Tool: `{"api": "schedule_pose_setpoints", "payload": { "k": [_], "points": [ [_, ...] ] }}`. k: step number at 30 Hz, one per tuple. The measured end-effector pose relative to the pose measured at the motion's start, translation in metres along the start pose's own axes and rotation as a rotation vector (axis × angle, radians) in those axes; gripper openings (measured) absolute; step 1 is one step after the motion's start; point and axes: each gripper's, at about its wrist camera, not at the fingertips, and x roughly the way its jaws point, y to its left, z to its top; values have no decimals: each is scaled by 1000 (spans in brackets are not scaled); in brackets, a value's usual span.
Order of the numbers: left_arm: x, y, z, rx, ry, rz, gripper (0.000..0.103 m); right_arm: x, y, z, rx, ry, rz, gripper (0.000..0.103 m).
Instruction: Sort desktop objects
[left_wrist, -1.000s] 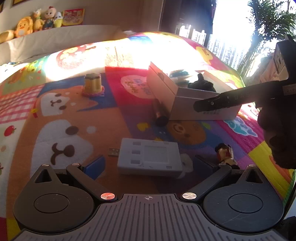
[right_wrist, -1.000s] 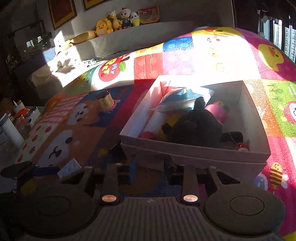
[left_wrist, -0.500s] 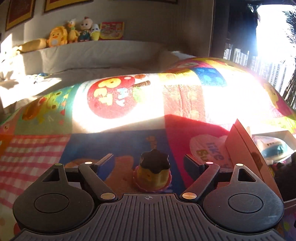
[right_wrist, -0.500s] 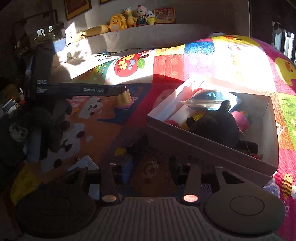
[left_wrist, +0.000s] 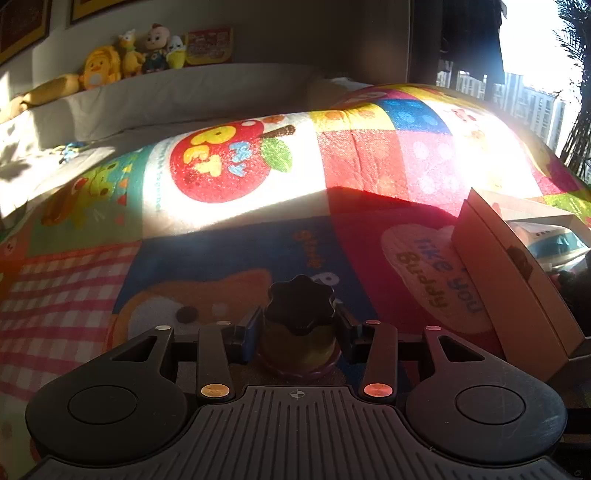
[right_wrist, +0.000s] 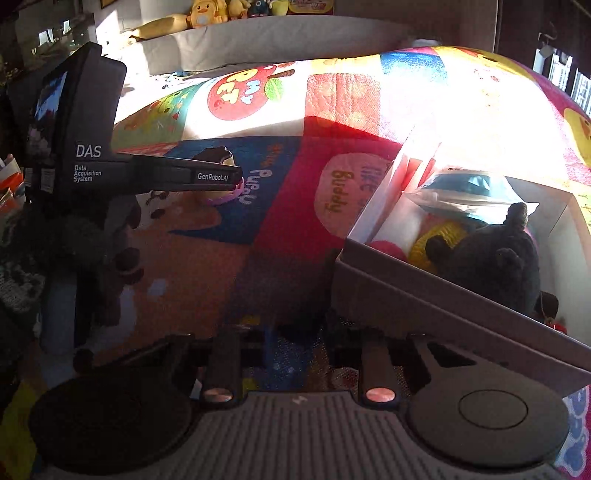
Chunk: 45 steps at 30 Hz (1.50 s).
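A small pudding-shaped toy (left_wrist: 300, 306) with a dark scalloped top, yellow body and pink base stands on the colourful play mat (left_wrist: 236, 162). My left gripper (left_wrist: 298, 328) is closing onto it, its pads pressed against both sides. The right wrist view shows the same toy (right_wrist: 216, 154) at the tip of the left gripper (right_wrist: 231, 179). My right gripper (right_wrist: 299, 343) sits low over the mat in shadow by the box's near corner. Its jaws are closing to a narrow gap, and I can make out nothing between them. The open white box (right_wrist: 424, 295) holds a black plush (right_wrist: 491, 258) and a bagged blue-white item (right_wrist: 465, 188).
The box's wall (left_wrist: 509, 288) stands just right of the left gripper. A dark gloved hand (right_wrist: 85, 236) carries the left gripper at the left edge. Plush toys (left_wrist: 129, 55) line a ledge behind a grey cushion. Sunlight glares across the far mat.
My left gripper moved from over a white device to the pudding toy and shut on it. The right gripper shifted left along the box, so the box now sits further right in its view.
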Motion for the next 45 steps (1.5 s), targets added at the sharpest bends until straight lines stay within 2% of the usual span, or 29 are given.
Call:
{"api": "schedule_pose_setpoints", "payload": {
  "k": [4,7,12,14,15,16,17,19,22,27,29,31,33,34,37,38,45],
  "points": [
    [-41,-10,-25,15,10,-93,46,-35,-19,-25,-40,2,52,22],
    [-74,-18,-49,-3,26,-181,46,-63,-42,-48,-40,-1,56,22],
    [-110,-30,-75,-47,41,-252,46,-91,-72,-75,-16,-40,-9,22],
    [-122,-32,-79,-68,27,-271,49,-94,-79,-83,-4,-64,-71,23],
    [-129,-32,-81,-76,18,-278,55,-95,-81,-86,-7,-72,-103,26],
    [-136,-33,-83,-81,11,-288,65,-99,-82,-93,-8,-88,-139,33],
    [-143,-33,-85,-86,9,-299,69,-102,-83,-97,-1,-102,-149,37],
    [-155,-35,-90,-82,11,-311,83,-107,-88,-105,33,-125,-133,52],
    [-164,-40,-100,-61,41,-323,92,-110,-94,-119,92,-132,-98,62],
    [-156,-54,-113,-51,87,-326,94,-101,-98,-135,165,-119,-96,73],
    [-154,-60,-115,-56,108,-369,95,-101,-94,-140,157,-137,-105,80],
    [-155,-70,-117,-34,120,-446,96,-100,-92,-144,163,-143,-109,93],
    [-159,-82,-119,11,114,-498,97,-100,-90,-149,151,-152,-108,97],
    [-161,-86,-120,39,100,-474,97,-100,-89,-150,145,-152,-109,99],
    [-163,-94,-122,146,16,-280,100,-101,-89,-150,145,-147,-97,102],
    [-161,-93,-123,159,9,-240,100,-102,-88,-150,142,-146,-95,102],
    [-152,-82,-130,212,27,-109,101,-101,-72,-146,73,-130,-30,103]
  ]
}}
